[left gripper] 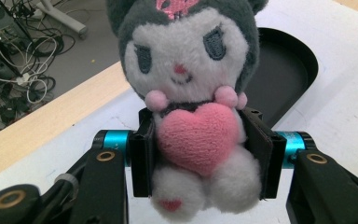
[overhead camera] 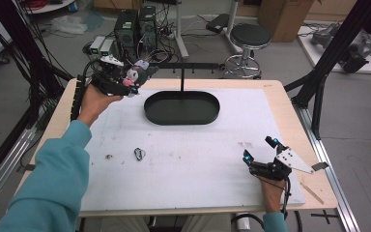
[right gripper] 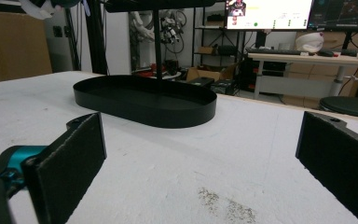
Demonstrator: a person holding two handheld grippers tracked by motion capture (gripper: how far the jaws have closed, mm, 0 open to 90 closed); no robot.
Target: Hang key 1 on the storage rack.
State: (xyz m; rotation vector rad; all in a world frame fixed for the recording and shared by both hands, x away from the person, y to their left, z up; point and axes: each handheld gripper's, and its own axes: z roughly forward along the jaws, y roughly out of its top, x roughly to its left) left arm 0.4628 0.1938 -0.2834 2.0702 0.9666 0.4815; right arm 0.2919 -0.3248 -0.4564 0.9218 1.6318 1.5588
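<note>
Plush: the plush point(left gripper: 191, 107) is clamped at its middle between the pads point(left gripper: 142, 156) of your left gripper point(overhead camera: 125, 79), pink heart facing the camera, head upright above the jaws. In the high view it sits at the upper left of the frame, lifted off the table, left of the tray.
Done: as I judge it, you have the toy picked up and secured; the pads press into both flanks.
Left: nothing lies in the tray point(overhead camera: 207, 116) yet. If the toy goes there, or onto the bar point(overhead camera: 193, 65) of the stand above it, you have the carry and the release ahead of you.
Right gripper: your right gripper point(overhead camera: 259, 154) rests low at the lower right of the high view, jaws wide apart with nothing between them; in its own view the tray lies ahead across bare mat.
Clip: a small metal loop point(overhead camera: 139, 154) lies on the mat at lower centre-left, well apart from both grippers.
Surface: a white mat point(overhead camera: 193, 159), scuffed and speckled, covers a pale wooden table point(overhead camera: 290, 111); the wood shows along the edges.
Room: grey floor, a round stool point(overhead camera: 250, 36) at top centre-right, computer boxes point(overhead camera: 135, 26) and tangled cables at top centre-left, black frame struts at both sides.
</note>
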